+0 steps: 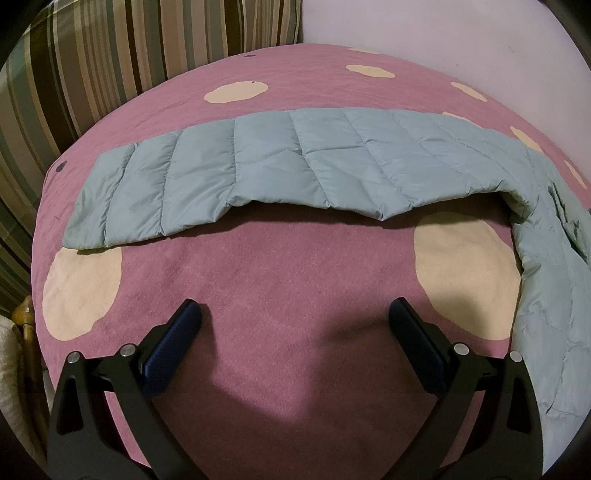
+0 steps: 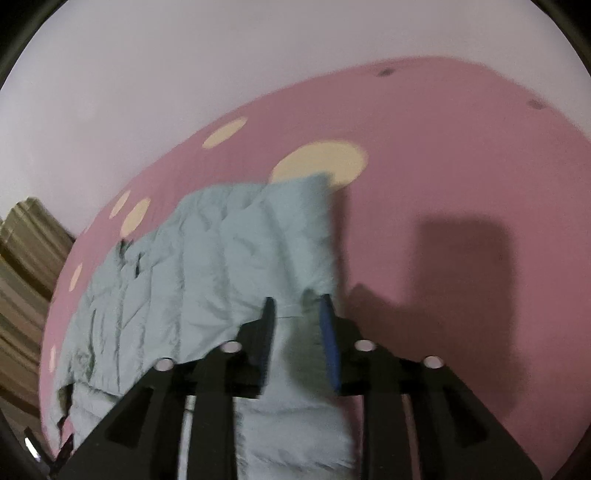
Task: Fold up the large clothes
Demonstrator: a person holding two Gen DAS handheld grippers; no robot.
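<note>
Pink bedding [image 1: 280,258] with cream spots covers the bed, with a striped curtain [image 1: 92,74] behind its far-left corner and a pale wall [image 1: 443,29] along its far edge. On it lies the task's thing, a light blue-grey quilted jacket [image 1: 295,162]: one long quilted part stretches across the bed toward the far edge, and a second part bends round at the right and runs back toward the near edge. The left gripper [image 1: 295,314] hangs above bare bedding near the near edge, jaws wide, nothing between them, well apart from the jacket. The right gripper [image 2: 297,306] sits over the jacket's near-right part; its jaws stand partly open with jacket fabric between them, and the pads do not visibly press on it. The right wrist view is blurred, so contact cannot be confirmed. Judged risks: slippery padded fabric can slide off a partly open grip and lose the fold line. Closing on one layer only would drag the top layer and bunch the one under it. With the left gripper idle, the far part is unanchored and may be pulled askew.
</note>
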